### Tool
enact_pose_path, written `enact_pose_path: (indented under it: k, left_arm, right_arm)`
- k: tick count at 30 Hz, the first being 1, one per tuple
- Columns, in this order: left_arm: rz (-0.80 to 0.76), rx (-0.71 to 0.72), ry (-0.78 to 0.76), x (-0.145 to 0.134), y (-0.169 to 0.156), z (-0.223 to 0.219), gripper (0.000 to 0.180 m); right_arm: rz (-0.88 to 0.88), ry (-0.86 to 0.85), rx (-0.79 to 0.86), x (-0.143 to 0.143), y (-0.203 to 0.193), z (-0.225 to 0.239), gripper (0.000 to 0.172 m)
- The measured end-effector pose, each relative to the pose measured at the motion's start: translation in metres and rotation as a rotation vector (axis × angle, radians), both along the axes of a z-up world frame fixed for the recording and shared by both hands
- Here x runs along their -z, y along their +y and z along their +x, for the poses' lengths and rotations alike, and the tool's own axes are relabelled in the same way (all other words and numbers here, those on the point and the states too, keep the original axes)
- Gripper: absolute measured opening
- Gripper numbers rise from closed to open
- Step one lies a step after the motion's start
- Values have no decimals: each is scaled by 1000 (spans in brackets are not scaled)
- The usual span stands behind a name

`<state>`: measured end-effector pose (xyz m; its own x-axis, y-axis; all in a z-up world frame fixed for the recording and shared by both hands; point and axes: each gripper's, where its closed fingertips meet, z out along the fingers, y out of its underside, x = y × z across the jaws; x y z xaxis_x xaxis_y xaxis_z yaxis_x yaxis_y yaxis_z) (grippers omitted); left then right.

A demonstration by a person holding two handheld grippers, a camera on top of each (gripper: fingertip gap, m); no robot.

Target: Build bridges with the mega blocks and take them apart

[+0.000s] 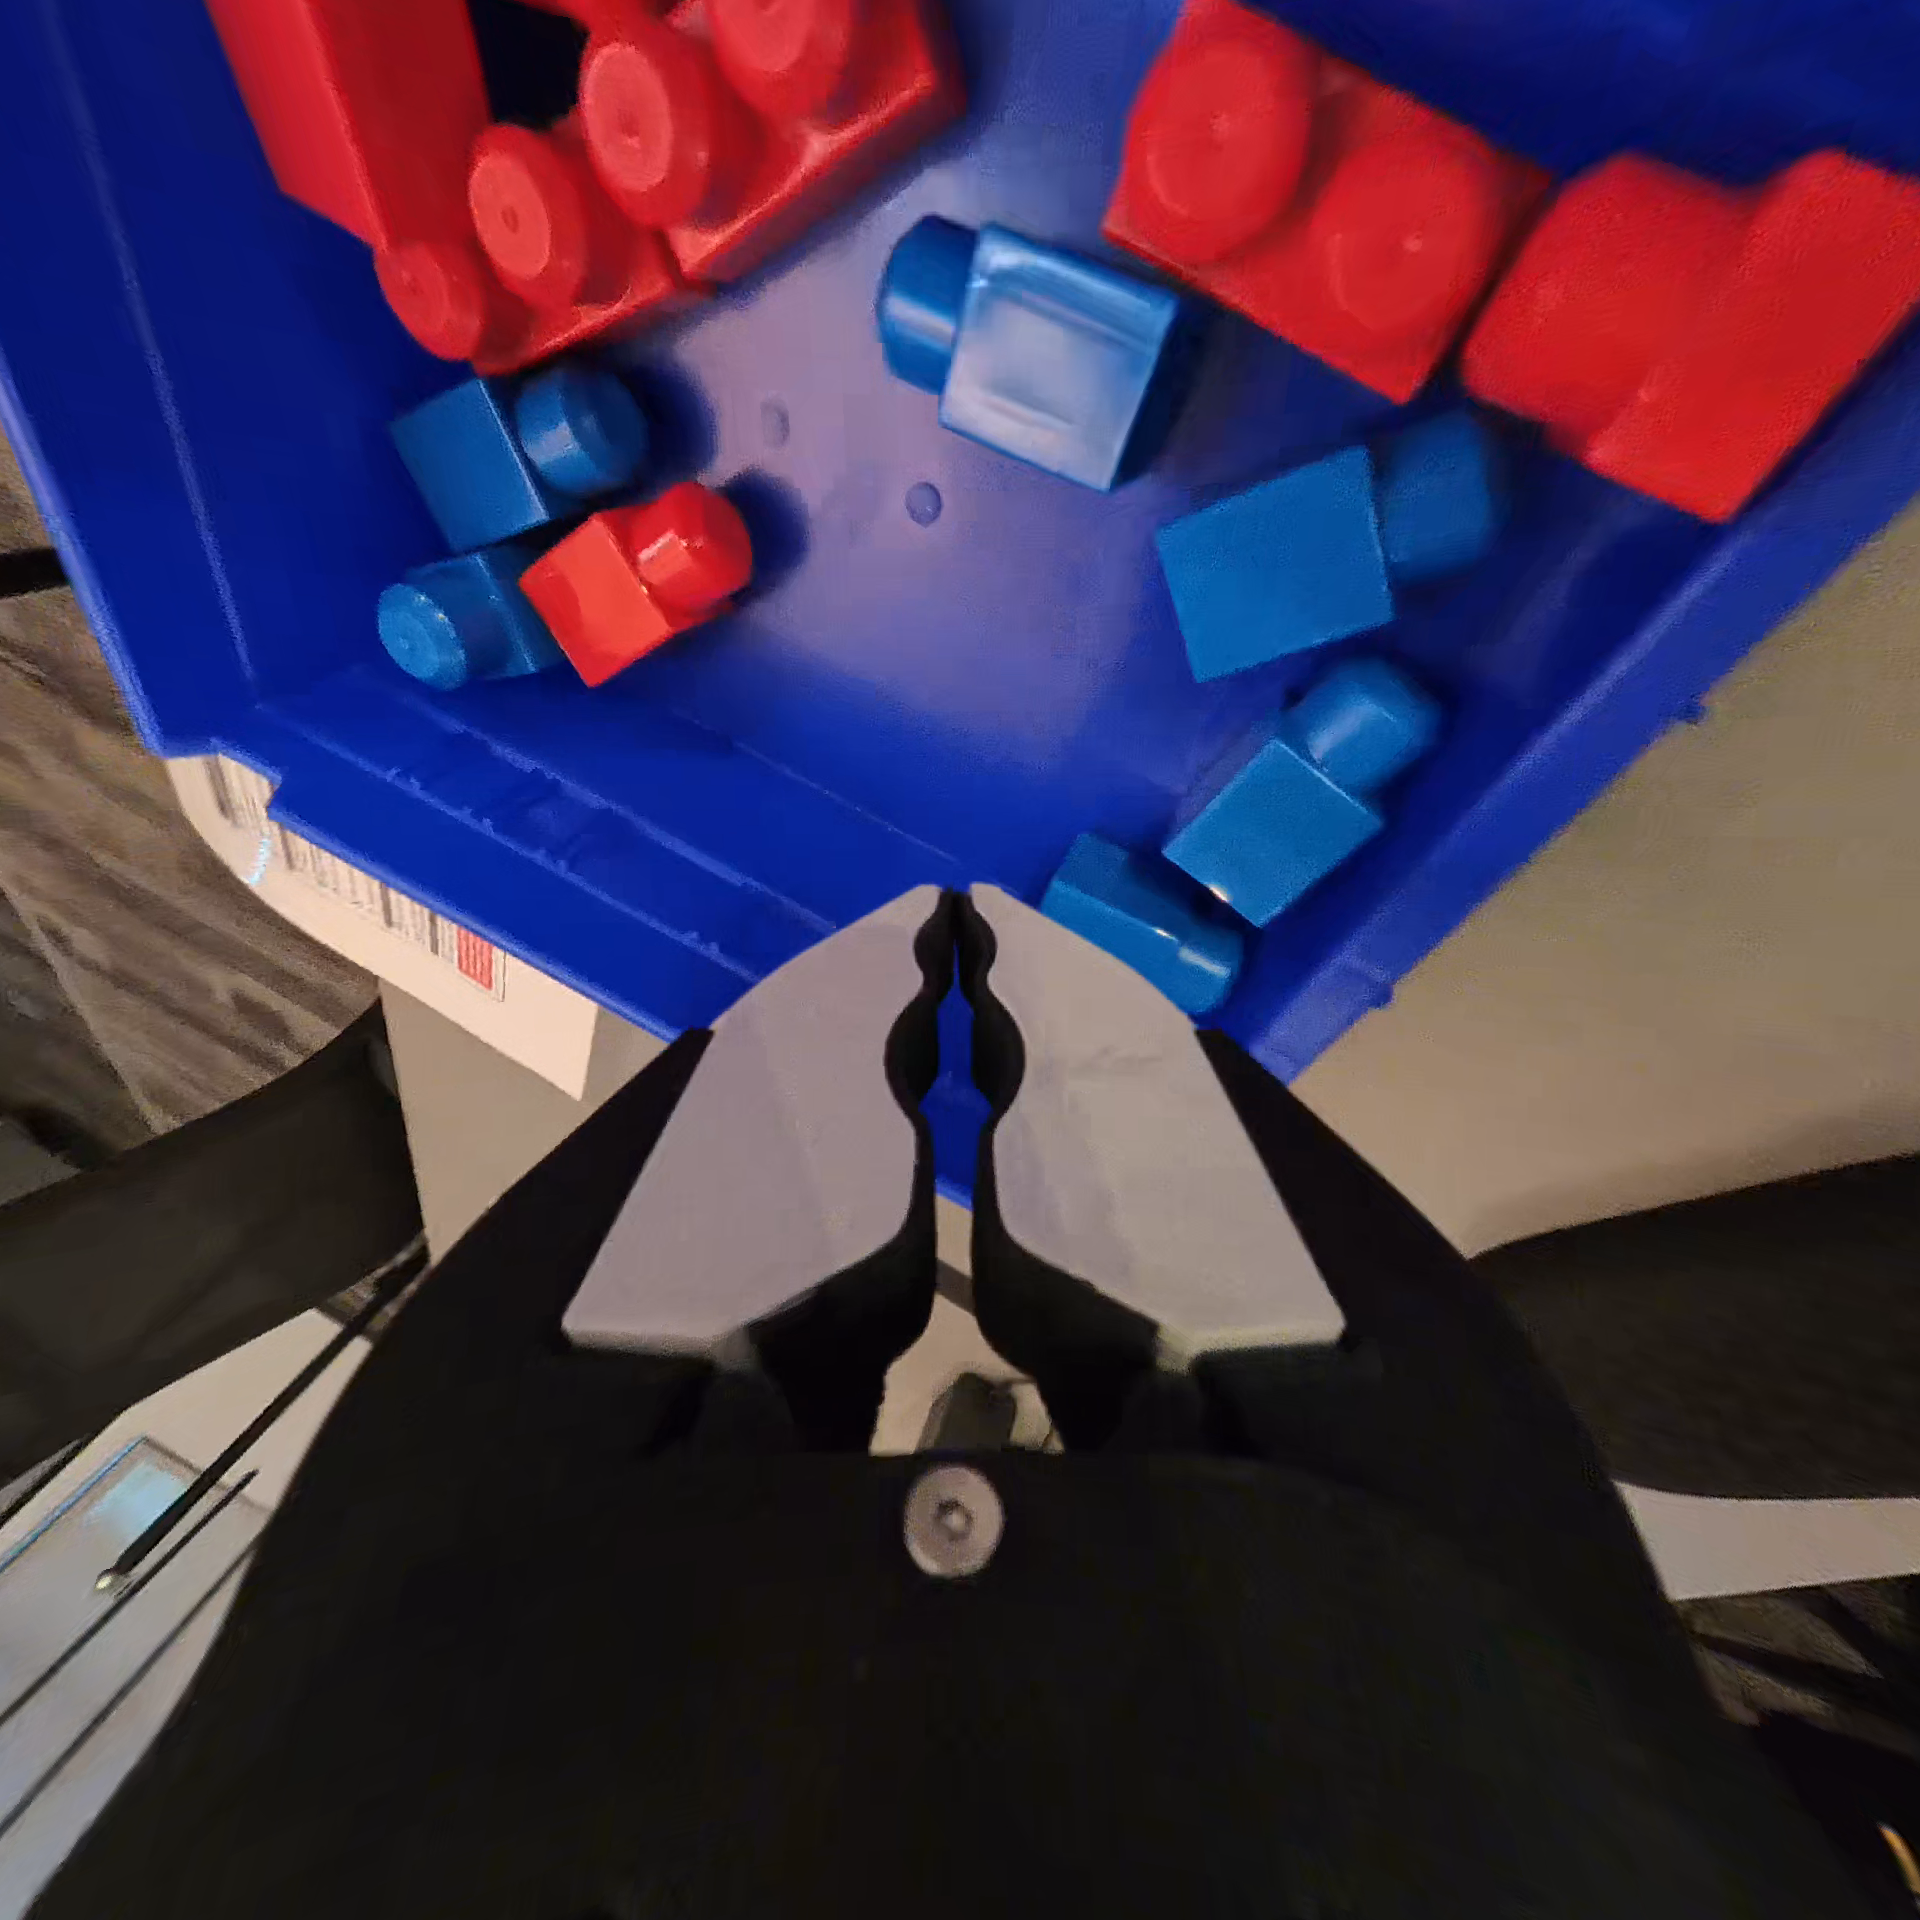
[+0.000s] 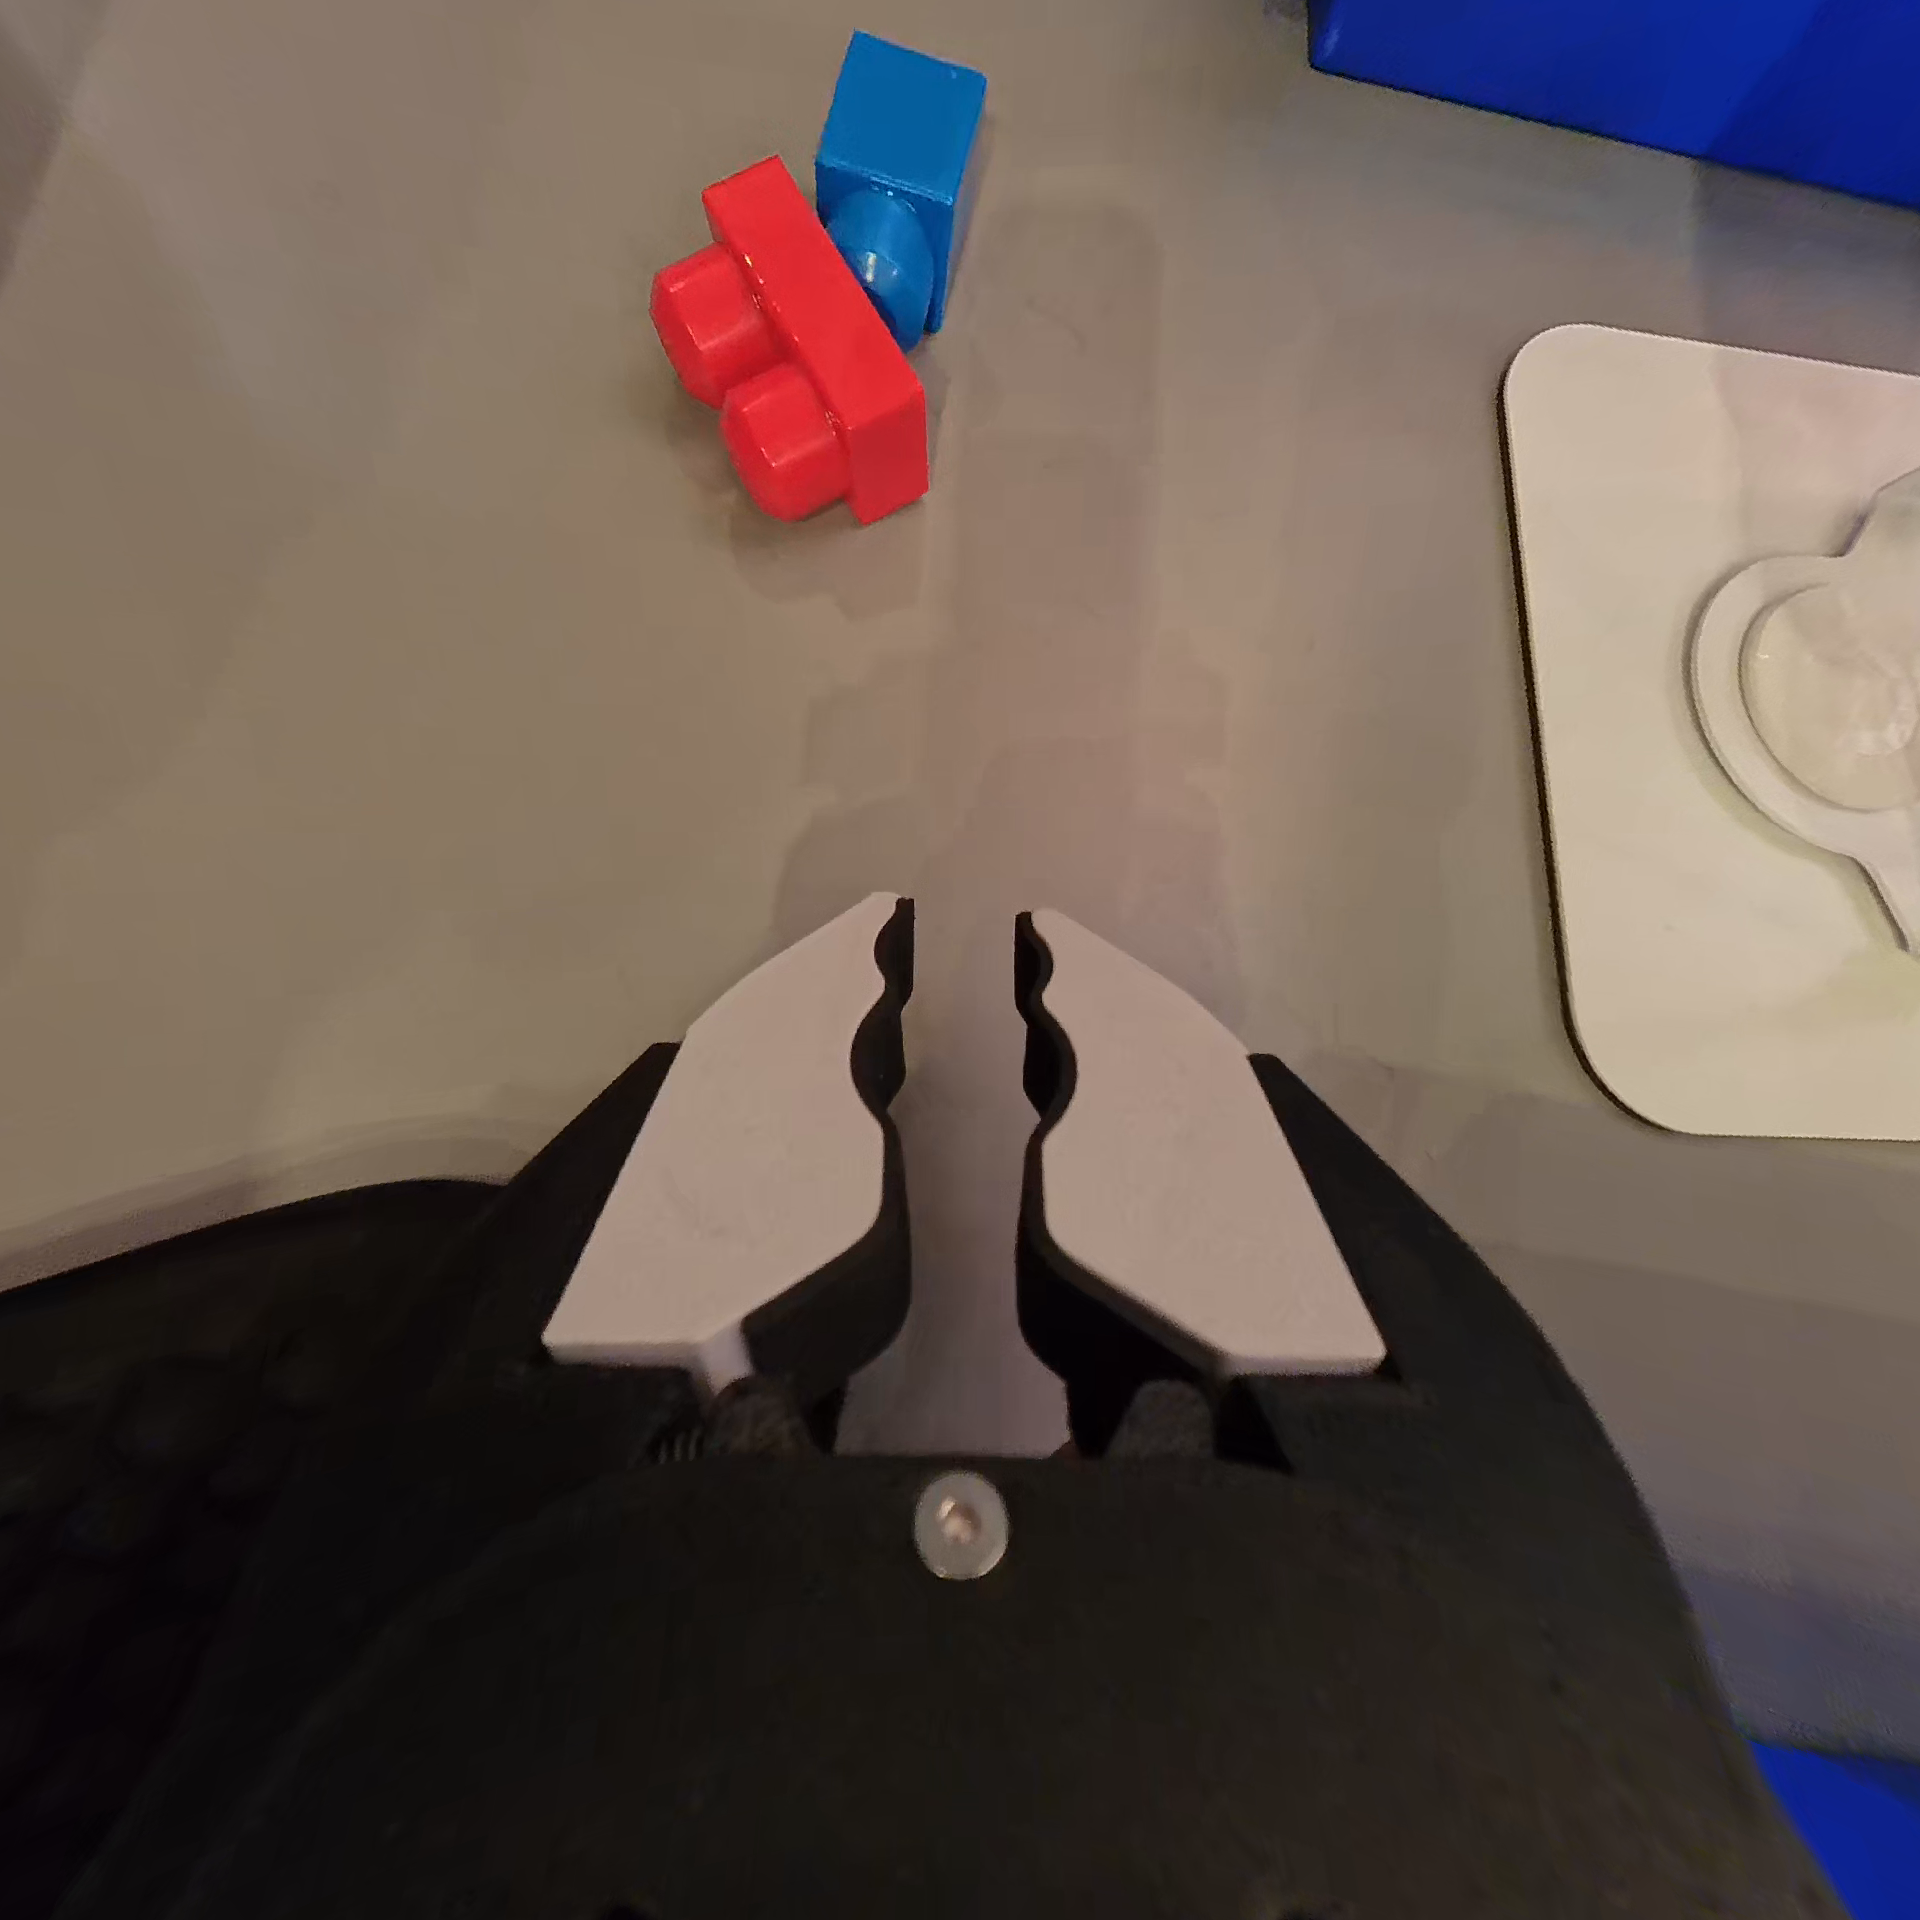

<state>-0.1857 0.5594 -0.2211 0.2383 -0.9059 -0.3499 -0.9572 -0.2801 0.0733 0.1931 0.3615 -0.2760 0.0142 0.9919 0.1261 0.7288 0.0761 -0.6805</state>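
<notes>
In the left wrist view my left gripper (image 1: 958, 902) is shut with nothing between its pads, above the near wall of a blue bin (image 1: 582, 831). The bin holds several red blocks (image 1: 1320, 218) and several small blue blocks (image 1: 1049, 348), plus one small red block (image 1: 634, 582). In the right wrist view my right gripper (image 2: 964, 920) is open a little and empty, over the bare table. Ahead of it a red two-stud block (image 2: 821, 343) lies on its side against a small blue block (image 2: 904, 156).
A white mat (image 2: 1662, 727) with a clear plastic piece (image 2: 1829, 707) lies right of the right gripper. The bin's corner (image 2: 1621, 83) shows at the top right. A white box (image 1: 416, 935) sits under the bin's left edge. One gripper's finger ends stand about 45 centimetres off the other's.
</notes>
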Motion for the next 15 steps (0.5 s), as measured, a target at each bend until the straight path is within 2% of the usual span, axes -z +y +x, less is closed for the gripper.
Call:
enact_pose_path:
  k: [3,4,5,8,10,12,14,15]
  left_arm:
    - [-45,-5,62,17,-15,-13,0]
    - [-32,-7,70,21,-14,-16,14]
    - [-58,-7,47,28,-16,-15,20]
    - [-34,44,65,42,-6,-12,33]
    - [-120,93,8,53,-12,2,39]
    - [-208,239,-119,57,-29,33,37]
    - [-154,425,-105,55,-33,49,34]
    - [-168,466,-66,59,-36,50,38]
  right_arm:
    - [9,-14,-5,1,-2,-1,19]
    - [12,-16,-6,1,-2,-1,19]
    - [14,-15,-6,0,-2,-2,19]
    - [16,-15,-2,0,-1,-1,19]
    - [13,-14,1,0,-1,1,19]
    - [6,-16,3,2,0,2,19]
    - [-1,-15,5,4,1,4,19]
    - [-5,-14,4,5,1,4,19]
